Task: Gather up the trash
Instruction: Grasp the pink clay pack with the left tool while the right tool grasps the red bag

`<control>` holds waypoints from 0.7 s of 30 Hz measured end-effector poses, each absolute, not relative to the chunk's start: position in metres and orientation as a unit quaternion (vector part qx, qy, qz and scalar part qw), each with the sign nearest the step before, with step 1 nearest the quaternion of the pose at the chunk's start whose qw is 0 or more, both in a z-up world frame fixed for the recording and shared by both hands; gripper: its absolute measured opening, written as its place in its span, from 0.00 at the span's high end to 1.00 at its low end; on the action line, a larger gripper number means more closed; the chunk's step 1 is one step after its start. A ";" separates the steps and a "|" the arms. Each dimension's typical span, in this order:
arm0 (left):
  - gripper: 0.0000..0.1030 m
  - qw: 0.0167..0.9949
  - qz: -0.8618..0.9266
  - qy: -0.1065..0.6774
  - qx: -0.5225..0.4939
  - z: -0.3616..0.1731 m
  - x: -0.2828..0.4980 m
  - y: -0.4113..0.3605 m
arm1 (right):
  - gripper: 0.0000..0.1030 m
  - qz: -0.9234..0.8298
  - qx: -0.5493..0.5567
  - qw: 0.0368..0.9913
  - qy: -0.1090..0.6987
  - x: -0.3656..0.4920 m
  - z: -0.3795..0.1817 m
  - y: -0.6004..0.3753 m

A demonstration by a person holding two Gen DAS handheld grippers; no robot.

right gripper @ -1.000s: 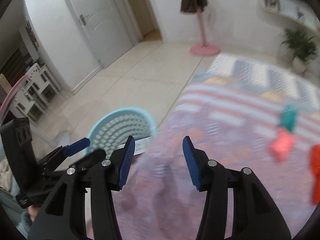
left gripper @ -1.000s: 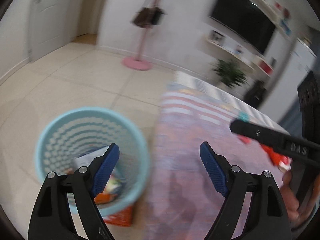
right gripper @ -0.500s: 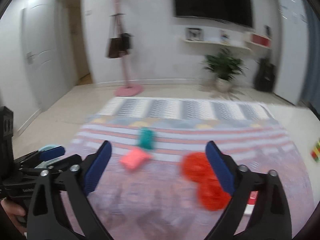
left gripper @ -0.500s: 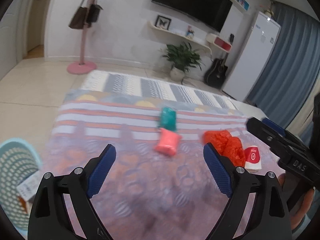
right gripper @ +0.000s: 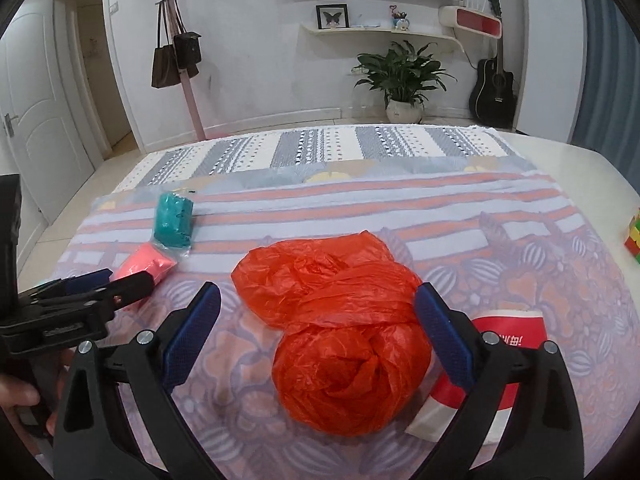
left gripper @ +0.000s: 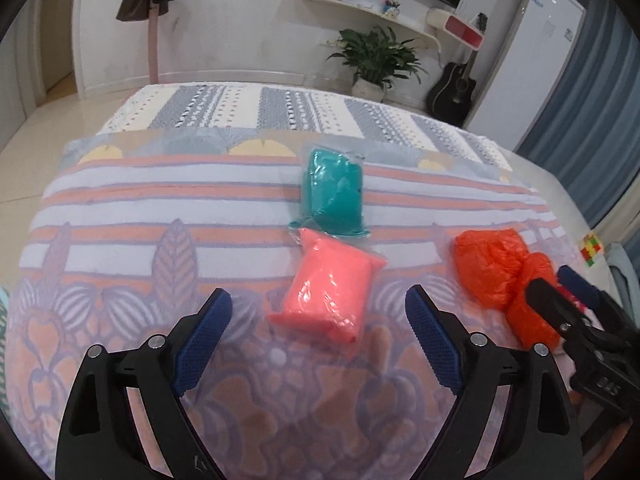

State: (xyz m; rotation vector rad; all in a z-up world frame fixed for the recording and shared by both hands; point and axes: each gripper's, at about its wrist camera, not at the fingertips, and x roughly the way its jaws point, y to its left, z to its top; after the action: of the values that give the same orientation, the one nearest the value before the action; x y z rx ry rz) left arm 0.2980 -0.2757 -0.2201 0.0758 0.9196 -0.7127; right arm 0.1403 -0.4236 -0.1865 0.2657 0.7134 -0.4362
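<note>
Saw a crinkly, shiny orange plastic bag (right gripper: 344, 344), a glossy pink packet (left gripper: 332, 292), a soft woven cloth rug (left gripper: 200, 216), a smooth paper cup (right gripper: 508, 340).

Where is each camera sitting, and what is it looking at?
Left wrist: rides the left tool, looking forward over the rug at the pink packet; its open blue pads frame the view and the right tool pokes in at the right edge.
Right wrist: rides the right tool, looking at the orange plastic bag; the left tool and the hand holding it show at the left.
Both see: pink packet, teal packet, orange bag, potted plant.
</note>
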 end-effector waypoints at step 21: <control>0.62 0.851 -0.309 0.423 0.039 -0.218 0.295 -0.270 | 0.12 -0.242 0.169 0.864 0.408 0.151 -0.210 -0.449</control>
State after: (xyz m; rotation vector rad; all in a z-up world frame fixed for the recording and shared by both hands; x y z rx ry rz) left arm 0.2952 -0.2702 -0.2181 0.0829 0.8915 -0.6516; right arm 0.1508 -0.4493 -0.2098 0.3539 0.8549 -0.5063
